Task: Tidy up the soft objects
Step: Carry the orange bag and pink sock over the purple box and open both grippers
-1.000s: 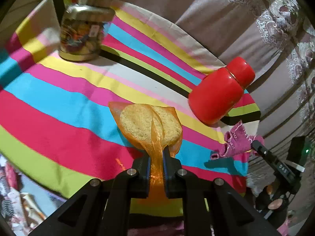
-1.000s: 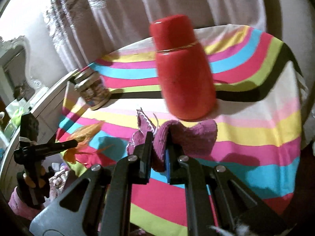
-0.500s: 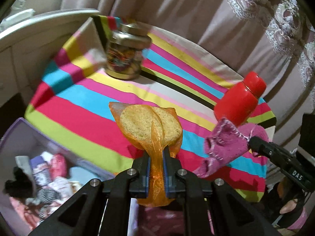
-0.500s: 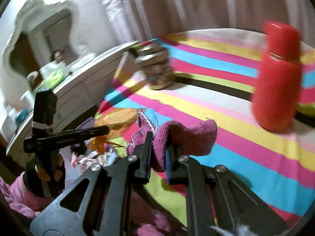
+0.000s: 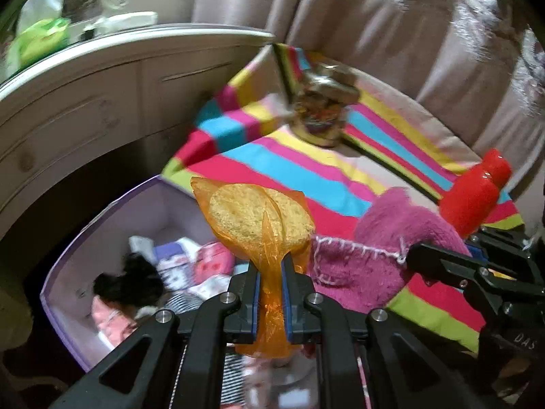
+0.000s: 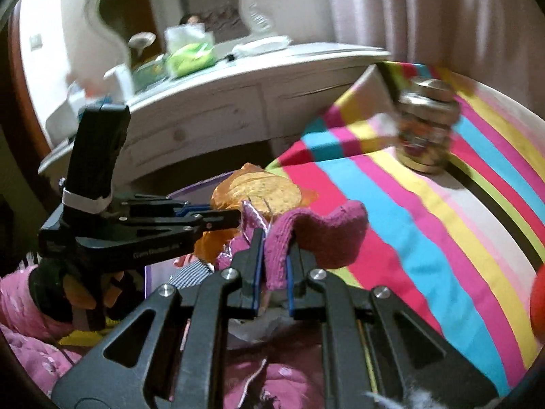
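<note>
My left gripper (image 5: pixel 270 284) is shut on an orange mesh pouch with a yellow sponge (image 5: pixel 255 218) and holds it in the air over a lilac storage box (image 5: pixel 68 266) with several soft items inside. My right gripper (image 6: pixel 272 266) is shut on a magenta knitted cloth (image 6: pixel 323 231), held just right of the pouch; the cloth also shows in the left wrist view (image 5: pixel 381 252). The left gripper (image 6: pixel 218 218) and the pouch (image 6: pixel 262 191) show in the right wrist view.
A striped cloth (image 5: pixel 306 170) covers the table, with a glass jar (image 5: pixel 323 112) at its far corner and a red bottle (image 5: pixel 473 194) at the right. A white dresser (image 5: pixel 85 102) with clutter on top stands behind the box. Curtains hang at the back.
Both grippers have swung left, away from the table and towards the storage box, each still holding its item. The box has come fully into the left wrist view.
</note>
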A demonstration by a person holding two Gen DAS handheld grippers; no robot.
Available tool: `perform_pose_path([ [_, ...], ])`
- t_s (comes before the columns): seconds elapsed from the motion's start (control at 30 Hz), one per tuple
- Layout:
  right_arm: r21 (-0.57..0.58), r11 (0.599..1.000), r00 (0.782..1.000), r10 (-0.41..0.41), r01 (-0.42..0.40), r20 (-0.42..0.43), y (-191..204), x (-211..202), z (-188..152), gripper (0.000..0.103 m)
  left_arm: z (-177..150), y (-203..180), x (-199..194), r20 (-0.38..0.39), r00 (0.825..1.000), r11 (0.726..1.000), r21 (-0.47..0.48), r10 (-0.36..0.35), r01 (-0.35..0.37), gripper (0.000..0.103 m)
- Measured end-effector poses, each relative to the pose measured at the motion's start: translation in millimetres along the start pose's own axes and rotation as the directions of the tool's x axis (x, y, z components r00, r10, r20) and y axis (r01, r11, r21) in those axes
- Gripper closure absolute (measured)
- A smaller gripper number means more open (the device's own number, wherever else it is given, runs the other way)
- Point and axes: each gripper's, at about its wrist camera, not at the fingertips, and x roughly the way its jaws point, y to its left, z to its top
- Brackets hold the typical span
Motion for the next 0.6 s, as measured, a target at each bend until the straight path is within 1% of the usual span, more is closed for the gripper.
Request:
perform_pose_path([
  [0.23, -0.086, 0.996, 0.997, 0.019, -0.026, -0.078, 30.9, 38.3, 5.5, 0.089, -13.4, 27.8, -1.4, -0.003, 0.996, 0.995, -0.042, 0.086, -0.086, 0.092],
  [0.27, -0.094, 0.995, 0.996, 0.020, -0.028, -0.085, 34.1, 43.0, 6.7, 0.089, -14.8, 32.1, -2.5, 0.003, 0.995, 0.994, -0.055, 0.098, -0.097, 0.092],
  [0.37, -0.120, 0.993, 0.994, 0.009, -0.022, -0.112, 41.2, 58.4, 11.4, 0.089, -16.6, 44.1, -8.1, 0.036, 0.989, 0.985, -0.094, 0.146, -0.142, 0.088],
  [0.4, -0.121, 0.993, 0.993, 0.003, -0.017, -0.117, 41.8, 62.1, 12.6, 0.089, -16.9, 48.2, -10.2, 0.045, 0.986, 0.982, -0.105, 0.162, -0.157, 0.080],
  [0.43, -0.112, 0.994, 0.992, -0.002, -0.012, -0.123, 40.3, 64.3, 13.4, 0.089, -16.7, 52.1, -12.4, 0.055, 0.982, 0.978, -0.112, 0.182, -0.175, 0.063],
  [0.47, -0.085, 0.996, 0.992, -0.004, -0.007, -0.129, 35.7, 65.8, 13.4, 0.089, -16.4, 55.8, -15.3, 0.066, 0.976, 0.973, -0.114, 0.209, -0.201, 0.050],
  [0.5, -0.058, 0.998, 0.991, -0.001, -0.007, -0.132, 31.5, 65.8, 12.7, 0.086, -16.3, 57.8, -17.6, 0.071, 0.969, 0.967, -0.112, 0.236, -0.227, 0.021],
  [0.53, -0.028, 1.000, 0.990, -0.001, -0.002, -0.138, 26.4, 66.2, 12.0, 0.082, -16.2, 58.6, -21.6, 0.090, 0.957, 0.958, -0.106, 0.277, -0.267, 0.011],
  [0.57, 0.002, 1.000, 0.989, -0.011, 0.011, -0.149, 21.0, 66.6, 11.6, 0.069, -16.5, 58.6, -26.6, 0.117, 0.947, 0.952, -0.101, 0.299, -0.289, 0.011],
  [0.6, 0.020, 1.000, 0.988, -0.021, 0.024, -0.153, 17.3, 66.1, 11.3, 0.053, -16.7, 57.5, -32.7, 0.151, 0.937, 0.948, -0.094, 0.316, -0.305, 0.011],
])
